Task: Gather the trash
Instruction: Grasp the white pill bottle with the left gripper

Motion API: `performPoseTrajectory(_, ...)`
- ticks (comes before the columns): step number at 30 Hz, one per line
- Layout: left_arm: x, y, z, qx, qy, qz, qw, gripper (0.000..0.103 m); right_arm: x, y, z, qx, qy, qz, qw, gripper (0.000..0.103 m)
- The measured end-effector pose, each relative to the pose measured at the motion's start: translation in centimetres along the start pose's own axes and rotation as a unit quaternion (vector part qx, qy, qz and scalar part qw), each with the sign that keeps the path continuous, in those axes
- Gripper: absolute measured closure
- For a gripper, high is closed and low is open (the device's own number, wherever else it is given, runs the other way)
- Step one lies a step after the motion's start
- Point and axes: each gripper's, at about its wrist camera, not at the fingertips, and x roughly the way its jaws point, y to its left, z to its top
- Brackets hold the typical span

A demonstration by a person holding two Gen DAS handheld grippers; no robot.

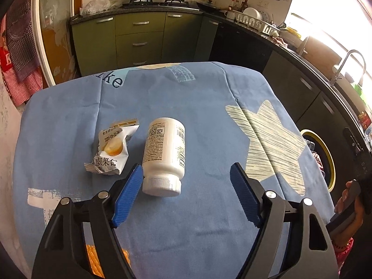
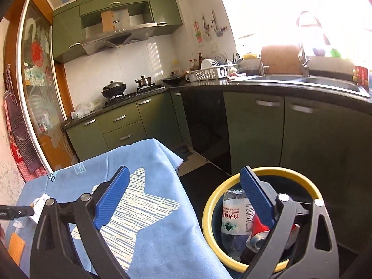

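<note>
**Ana:** Left wrist view first: what's under the left gripper (image 1: pixel 186 169)?

**Ben:** A white pill bottle (image 1: pixel 164 155) lying on its side on the blue tablecloth (image 1: pixel 186 107), its ribbed cap toward the camera. The blue fingers stand wide apart. The cap end sits just beside the left-hand pad; the other pad is well clear of it. Nothing is gripped.

**Ana:** Any other trash on the cloth?

**Ben:** A torn, crumpled snack wrapper (image 1: pixel 114 148) just to the left of the bottle, white with printed characters and a date, and a small round orange-yellow piece resting on it. Bottle and wrapper lie near each other but don't touch.

**Ana:** And the right wrist view?

**Ben:** The right gripper (image 2: pixel 183 176) hangs with its jaws spread wide and empty, one finger over the cloth's pale star print, the other over a yellow-rimmed bin (image 2: pixel 302 179) that stands on the dark floor beside the table.

**Ana:** What's in the bin?

**Ben:** A clear plastic water bottle (image 2: pixel 234 218) with a white and green label, and a red item partly hidden behind the finger; I can't tell what that is.

**Ana:** Surroundings?

**Ben:** Green kitchen cabinets (image 2: pixel 121 125), a wok on the stove (image 2: pixel 114 88) and a steel sink (image 2: pixel 302 81) under a bright window.
</note>
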Motion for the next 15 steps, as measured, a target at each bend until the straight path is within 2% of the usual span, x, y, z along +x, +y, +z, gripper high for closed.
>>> performPoseTrajectory(7,2.1,0.3,1.2,0.004,0.015,0.028,0.9995,0.029,-0.3,0.4,-0.2,-0.011,-0.005,0.004,1.0,0.01)
performPoseTrajectory(15,5.1,0.8,2.3,0.008,0.042,0.044,0.9981,0.046,-0.3,0.4,-0.3,-0.012,-0.003,0.003,1.0,0.009)
